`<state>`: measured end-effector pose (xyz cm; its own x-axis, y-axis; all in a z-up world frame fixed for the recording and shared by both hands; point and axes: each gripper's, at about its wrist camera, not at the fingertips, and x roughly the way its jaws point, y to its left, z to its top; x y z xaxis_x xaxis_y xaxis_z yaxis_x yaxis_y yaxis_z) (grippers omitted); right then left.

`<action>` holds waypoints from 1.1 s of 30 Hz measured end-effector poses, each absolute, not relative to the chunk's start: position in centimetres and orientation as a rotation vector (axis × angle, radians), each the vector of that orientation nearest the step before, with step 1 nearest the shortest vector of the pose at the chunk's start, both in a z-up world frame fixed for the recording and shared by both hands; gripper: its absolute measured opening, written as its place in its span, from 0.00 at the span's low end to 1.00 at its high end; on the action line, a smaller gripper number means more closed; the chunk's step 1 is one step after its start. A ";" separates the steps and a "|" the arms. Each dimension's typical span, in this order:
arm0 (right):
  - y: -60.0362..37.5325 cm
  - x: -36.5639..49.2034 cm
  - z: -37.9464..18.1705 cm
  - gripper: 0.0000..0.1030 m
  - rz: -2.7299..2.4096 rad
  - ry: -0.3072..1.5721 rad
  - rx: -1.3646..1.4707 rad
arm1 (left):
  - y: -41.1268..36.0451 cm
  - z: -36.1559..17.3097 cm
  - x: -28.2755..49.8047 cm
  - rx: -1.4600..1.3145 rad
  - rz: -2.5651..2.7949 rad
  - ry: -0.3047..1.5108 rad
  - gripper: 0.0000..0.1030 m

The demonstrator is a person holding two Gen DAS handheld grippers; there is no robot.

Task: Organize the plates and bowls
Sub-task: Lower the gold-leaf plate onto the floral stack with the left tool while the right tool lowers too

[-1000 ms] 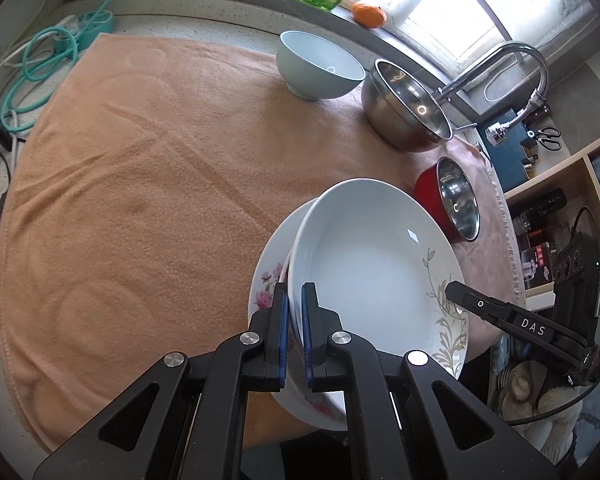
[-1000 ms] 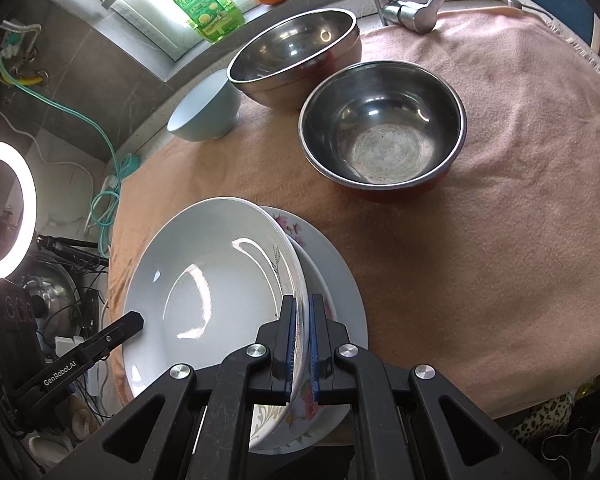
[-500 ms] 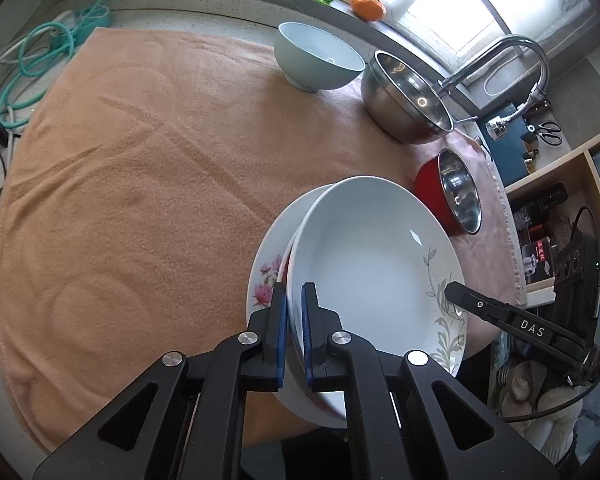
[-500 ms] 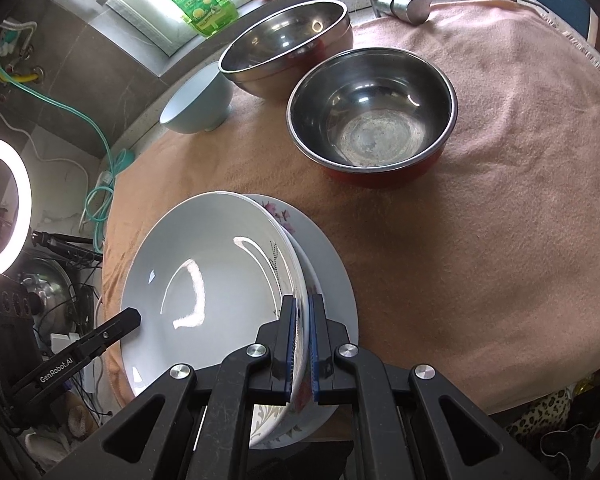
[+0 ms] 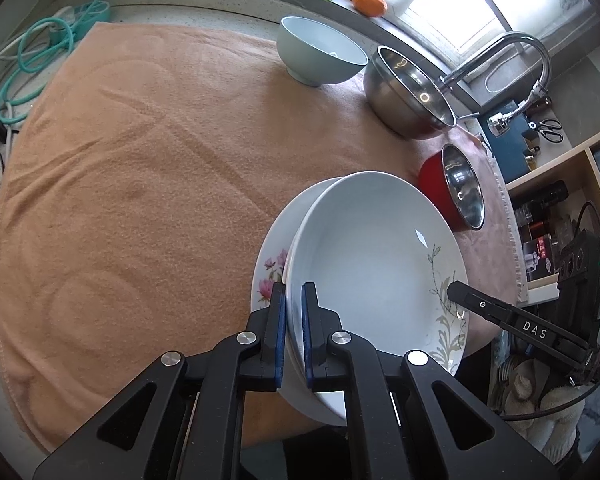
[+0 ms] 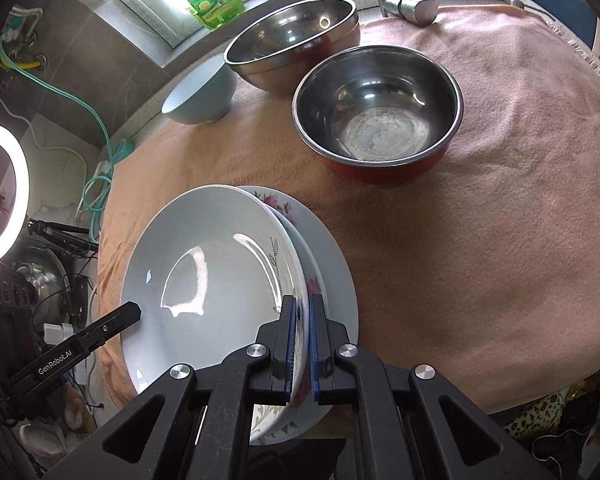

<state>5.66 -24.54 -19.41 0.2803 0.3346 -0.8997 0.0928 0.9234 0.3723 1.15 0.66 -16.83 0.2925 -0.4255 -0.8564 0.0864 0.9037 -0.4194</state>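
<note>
A white deep plate with a leaf pattern [image 5: 372,264] [image 6: 204,276] rests slightly tilted on a pink-flowered plate [image 5: 269,268] [image 6: 332,264] near the front edge of an orange towel [image 5: 140,184]. My left gripper [image 5: 294,312] is shut on the leaf plate's near-left rim. My right gripper [image 6: 302,320] is shut on the opposite rim. One finger [image 5: 460,292] of the right gripper shows in the left wrist view, and one finger [image 6: 128,312] of the left gripper shows in the right wrist view. I cannot tell whether the pads also pinch the flowered plate.
A light blue bowl [image 5: 320,54] [image 6: 202,94], a large steel bowl [image 5: 408,92] [image 6: 296,48] and a red-sided steel bowl [image 5: 456,192] [image 6: 380,112] stand at the back of the towel. A faucet [image 5: 500,52] rises behind them. The towel's left part is bare.
</note>
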 end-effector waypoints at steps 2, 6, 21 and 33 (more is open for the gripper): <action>-24.5 5.7 -19.4 0.06 0.168 1.287 0.387 | 0.7 -16.8 1.2 -0.319 -0.352 1.234 0.04; -24.5 5.7 -19.4 0.07 0.169 1.289 0.387 | 0.6 -16.8 1.1 -0.309 -0.356 1.237 0.04; -24.5 5.7 -19.5 0.08 0.171 1.295 0.386 | 0.3 -16.9 1.1 -0.276 -0.358 1.241 0.05; -24.4 5.6 -19.2 0.13 0.163 1.297 0.375 | 0.1 -16.8 1.0 -0.273 -0.362 1.239 0.07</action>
<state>5.58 -24.38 -19.25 0.2698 0.3253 -0.9063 0.0909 0.9284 0.3603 1.03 0.09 -16.77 0.2808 -0.4122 -0.8667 0.1199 0.9111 -0.3945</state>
